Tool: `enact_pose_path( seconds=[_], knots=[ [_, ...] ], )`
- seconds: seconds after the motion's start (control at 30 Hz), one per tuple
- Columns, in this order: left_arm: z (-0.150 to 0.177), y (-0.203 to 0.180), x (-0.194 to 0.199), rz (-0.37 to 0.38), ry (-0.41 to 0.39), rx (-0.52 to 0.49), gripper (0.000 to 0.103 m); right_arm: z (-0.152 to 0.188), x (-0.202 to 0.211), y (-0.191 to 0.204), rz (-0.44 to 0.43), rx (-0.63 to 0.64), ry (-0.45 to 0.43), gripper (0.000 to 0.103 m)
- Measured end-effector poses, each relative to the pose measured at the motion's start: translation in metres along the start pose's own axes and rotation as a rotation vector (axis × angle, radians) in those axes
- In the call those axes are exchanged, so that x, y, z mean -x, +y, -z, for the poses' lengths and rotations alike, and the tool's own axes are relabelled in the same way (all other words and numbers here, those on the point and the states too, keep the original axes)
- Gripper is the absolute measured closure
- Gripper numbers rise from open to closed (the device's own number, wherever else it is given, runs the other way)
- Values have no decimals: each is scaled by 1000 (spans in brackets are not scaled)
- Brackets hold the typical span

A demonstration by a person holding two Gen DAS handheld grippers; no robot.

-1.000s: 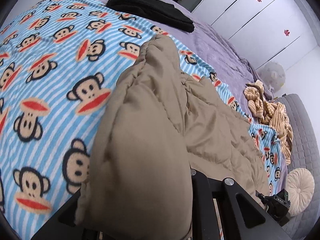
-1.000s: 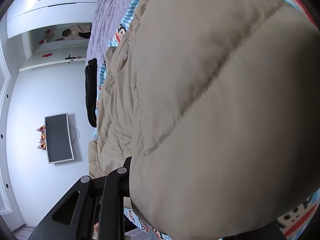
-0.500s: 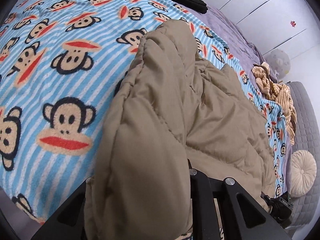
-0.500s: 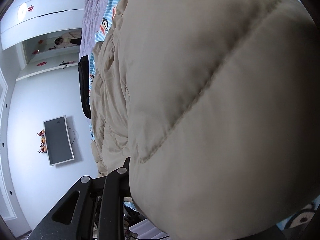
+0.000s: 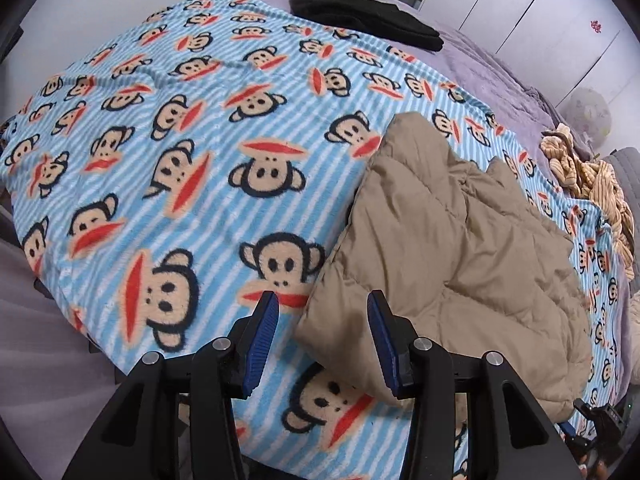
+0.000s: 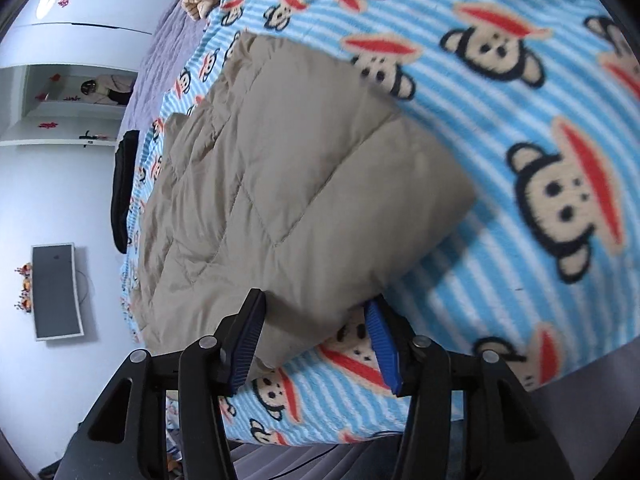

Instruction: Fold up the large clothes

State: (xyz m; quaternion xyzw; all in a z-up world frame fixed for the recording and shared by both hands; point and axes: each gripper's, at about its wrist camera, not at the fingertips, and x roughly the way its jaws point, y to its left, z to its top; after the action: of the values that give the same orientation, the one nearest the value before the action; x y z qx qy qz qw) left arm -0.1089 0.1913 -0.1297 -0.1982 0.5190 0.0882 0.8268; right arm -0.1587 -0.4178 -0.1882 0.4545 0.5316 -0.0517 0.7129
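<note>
Jacket first: my left tongs are spread wide with nothing between the pads, poised over its near corner; my right tongs are likewise spread, straddling its near edge without pinching. It lies bunched in tan quilted layers on the monkey-print blanket covering the bed. I judge the fold has just been laid, so I'd press the layers flat and square the edges before regripping for another fold.
</note>
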Motion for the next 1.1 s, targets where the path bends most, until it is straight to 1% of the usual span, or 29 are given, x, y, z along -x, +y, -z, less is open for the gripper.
enact_pose_path(
  seconds=[0.03,0.07,0.1,0.17,0.2,0.23,0.27,0.3,0.33,0.37,0.4,0.43,0.47,0.5,0.53,0.57,0.63,0.73,0.87,0.97,1.0,1.07,1.1],
  knots=[
    [-4,-2,3,4,-11,-10,55,-1,10,2,41,22,-33,69],
    [-7,-5,4,4,-18,-21,55,-5,17,8,80,43,-59,77],
    [-11,-11,1,4,-20,-29,55,-8,24,12,99,62,-82,78],
    [-16,-21,-11,10,-1,-46,55,-13,30,28,106,104,-104,78],
    [-17,-24,-21,9,19,-52,55,-15,29,38,103,135,-103,78],
    [-17,-25,-38,-13,50,-58,55,-17,26,48,105,169,-101,78],
    [-14,-26,-53,-49,76,-56,55,-18,19,59,109,203,-97,78],
    [-11,-23,-69,-70,110,-47,55,-14,12,65,120,243,-92,78],
    [-9,-19,-83,-56,148,-23,55,-15,2,73,146,296,-85,78],
    [-7,-15,-90,-44,160,1,55,-13,-6,80,167,334,-75,78],
    [-6,-12,-92,-39,161,11,51,-5,-13,82,187,364,-60,78],
    [-7,-12,-93,-51,161,12,48,-2,-25,83,211,384,-40,78],
    [-8,-11,-92,-60,160,8,45,-2,-38,81,242,393,-19,78],
    [-9,-11,-92,-58,163,4,45,-5,-48,75,264,385,3,78],
    [-10,-11,-91,-56,168,-2,45,-3,-54,72,269,366,19,80],
    [-11,-11,-89,-62,173,-10,45,-5,-55,68,263,335,28,80],
    [-14,-12,-80,-85,170,-32,45,-8,-50,67,250,294,31,80],
    [-12,-13,-65,-112,164,-60,45,-5,-39,70,248,280,39,77],
    [2,-18,-42,-116,185,-104,45,3,-23,78,226,264,53,77],
    [16,-27,-26,-107,206,-147,45,16,-15,85,213,277,79,76],
    [23,-28,-21,-100,215,-156,45,21,-13,88,213,286,86,74],
    [34,-33,-12,-82,247,-182,45,32,-10,95,212,303,98,59],
    [40,-36,-7,-75,253,-192,45,37,-10,99,213,309,100,56]
  ],
)
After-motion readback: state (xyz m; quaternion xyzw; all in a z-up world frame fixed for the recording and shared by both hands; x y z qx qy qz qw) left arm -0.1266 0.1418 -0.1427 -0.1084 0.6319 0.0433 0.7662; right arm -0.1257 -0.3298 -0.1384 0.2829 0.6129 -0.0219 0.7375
